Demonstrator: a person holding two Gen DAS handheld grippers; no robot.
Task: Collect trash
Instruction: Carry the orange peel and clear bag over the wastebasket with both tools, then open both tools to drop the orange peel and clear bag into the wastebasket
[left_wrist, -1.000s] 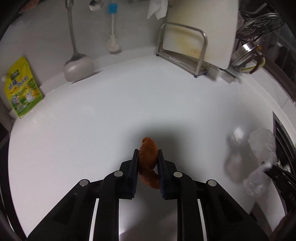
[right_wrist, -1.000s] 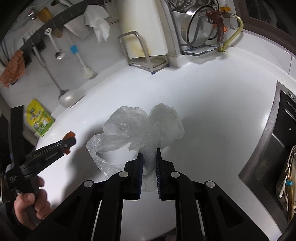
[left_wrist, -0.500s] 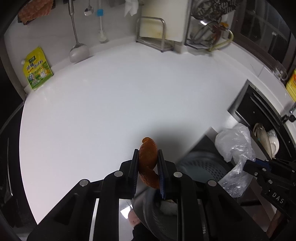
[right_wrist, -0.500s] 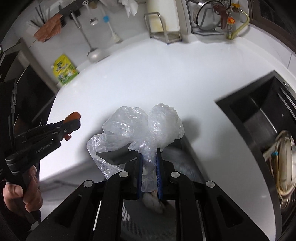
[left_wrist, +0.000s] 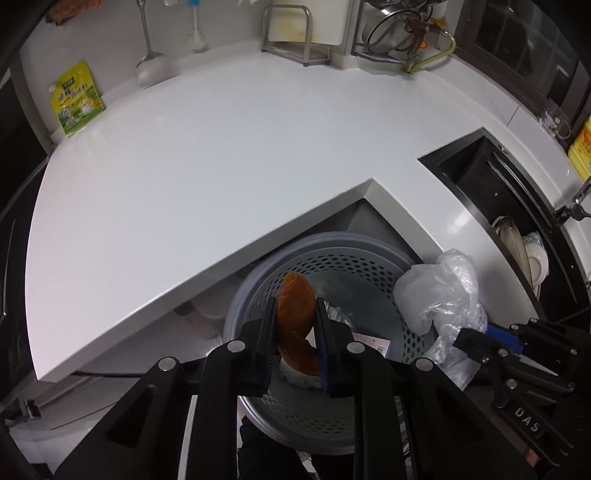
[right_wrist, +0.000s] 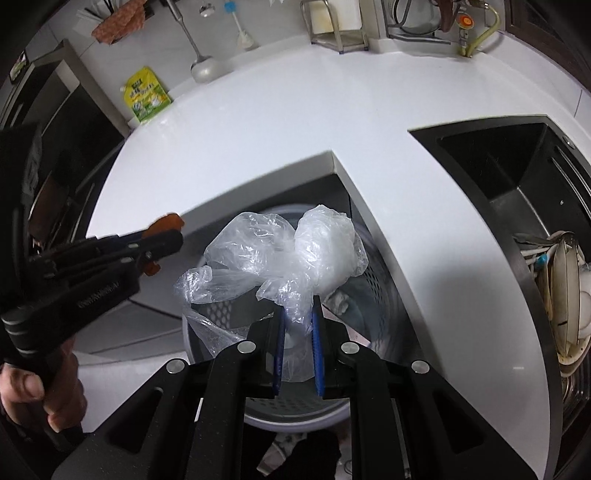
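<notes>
Nearest to us, the left claw is pinching an orange peel between its pads, and the right claw is pressed together on a crumpled clear plastic bag. We hold both pieces of trash over the grey perforated bin that stands on the floor in the notch of the white worktop. The bin already has some paper scraps at its bottom.

The step in hand, as we read it, is the drop. The peel sits over the mouth of the bin, so spreading the left claw should let it fall straight in. In the left wrist view the bag hangs near the right rim of the bin, so we would bring it a little more toward the middle before letting go; it is light and bulky and could catch on the rim or drift outside.

For room, the worktop edge overhangs the far side of the bin, so we should lift up and toward ourselves, not forward. To the right lies the dark sink with dishes stacked in it. Farther off, the worktop is mostly bare, with a yellow-green pouch, a ladle and a metal rack at the back wall.
</notes>
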